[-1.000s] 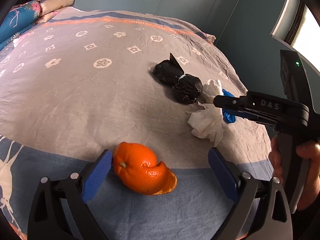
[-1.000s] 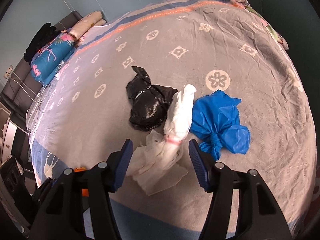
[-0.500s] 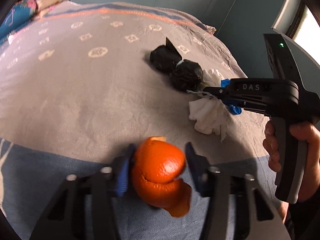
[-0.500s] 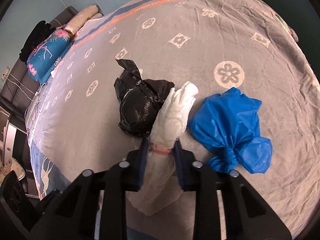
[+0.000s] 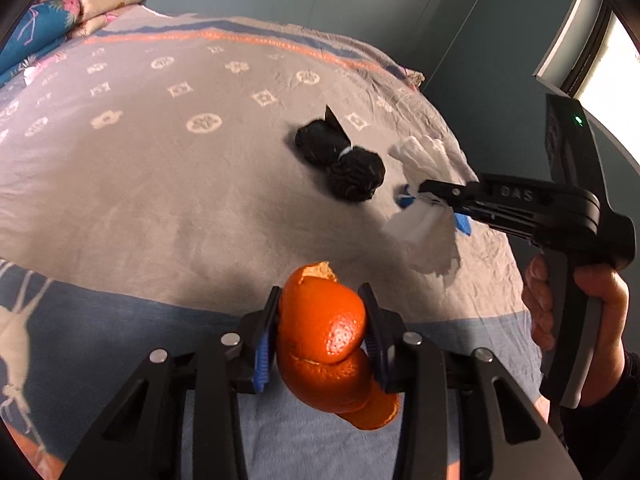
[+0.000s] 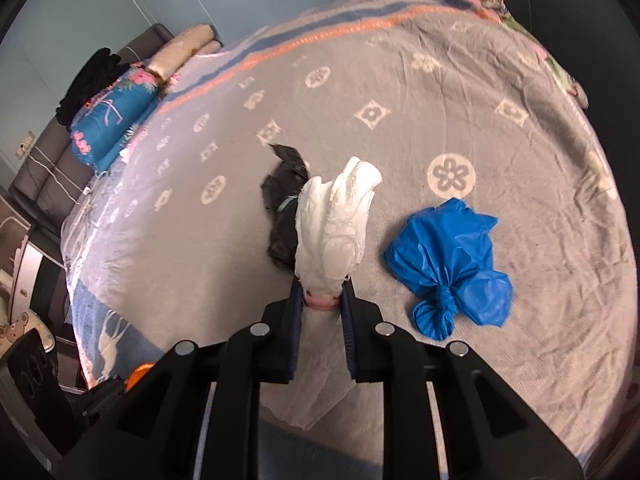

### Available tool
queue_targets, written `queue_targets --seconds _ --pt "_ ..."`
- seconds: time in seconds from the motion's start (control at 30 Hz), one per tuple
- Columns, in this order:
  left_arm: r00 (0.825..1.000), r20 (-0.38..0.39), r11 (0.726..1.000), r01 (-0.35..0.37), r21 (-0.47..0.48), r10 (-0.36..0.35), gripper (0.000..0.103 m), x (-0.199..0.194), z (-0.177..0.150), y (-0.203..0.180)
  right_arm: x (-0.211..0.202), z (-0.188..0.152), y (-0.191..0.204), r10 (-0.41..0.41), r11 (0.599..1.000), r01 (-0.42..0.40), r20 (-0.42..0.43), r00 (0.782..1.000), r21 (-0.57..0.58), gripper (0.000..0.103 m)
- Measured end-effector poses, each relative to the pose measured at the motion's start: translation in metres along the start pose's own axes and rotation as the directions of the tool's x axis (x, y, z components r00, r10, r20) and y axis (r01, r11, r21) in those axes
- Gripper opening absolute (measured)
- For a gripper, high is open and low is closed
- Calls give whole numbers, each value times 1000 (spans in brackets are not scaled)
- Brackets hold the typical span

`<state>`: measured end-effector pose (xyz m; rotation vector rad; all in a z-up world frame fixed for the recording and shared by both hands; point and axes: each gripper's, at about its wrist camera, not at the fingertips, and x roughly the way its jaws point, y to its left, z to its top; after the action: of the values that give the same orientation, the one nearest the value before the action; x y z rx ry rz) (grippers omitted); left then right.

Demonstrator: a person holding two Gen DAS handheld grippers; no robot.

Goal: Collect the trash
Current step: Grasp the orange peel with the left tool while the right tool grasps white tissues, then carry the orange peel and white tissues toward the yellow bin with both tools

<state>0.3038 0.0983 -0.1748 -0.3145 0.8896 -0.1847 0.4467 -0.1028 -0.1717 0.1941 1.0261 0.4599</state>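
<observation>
My left gripper (image 5: pixel 320 320) is shut on an orange peel (image 5: pixel 326 340) and holds it above the bed's near edge. My right gripper (image 6: pixel 322 300) is shut on a tied white bag (image 6: pixel 334 220) at its pink band and holds it lifted off the bed; both show in the left wrist view, the right gripper (image 5: pixel 424 192) to the right with the white bag (image 5: pixel 428 232) in it. A tied black bag (image 5: pixel 340 164) lies on the bedspread, partly hidden behind the white bag in the right wrist view (image 6: pixel 280 216). A knotted blue bag (image 6: pixel 448 264) lies to its right.
The grey patterned bedspread (image 5: pixel 160 168) covers a bed with a blue band along the near edge. Pillows and folded bedding (image 6: pixel 120 108) lie at the far end. A window (image 5: pixel 608 64) is on the right wall.
My left gripper closed on the orange peel and lifted it. My right gripper closed on the white bag's neck and raised it off the bed.
</observation>
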Motion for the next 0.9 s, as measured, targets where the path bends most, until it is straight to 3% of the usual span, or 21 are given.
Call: queue_targets --seconds 0.33,0.6,0.9 --pt "998 54 999 -31 31 29 36 -44 0 -13 -64 -22 14 51 998 -49 62 997 -38 17" --pt "993 116 995 -36 96 24 36 -91 -8 -46 -129 -53 12 78 995 -70 109 991 -70 18" --pt "984 174 979 14 203 -50 36 -135 -13 -103 -195 -88 -16 68 997 -63 165 984 -38 18"
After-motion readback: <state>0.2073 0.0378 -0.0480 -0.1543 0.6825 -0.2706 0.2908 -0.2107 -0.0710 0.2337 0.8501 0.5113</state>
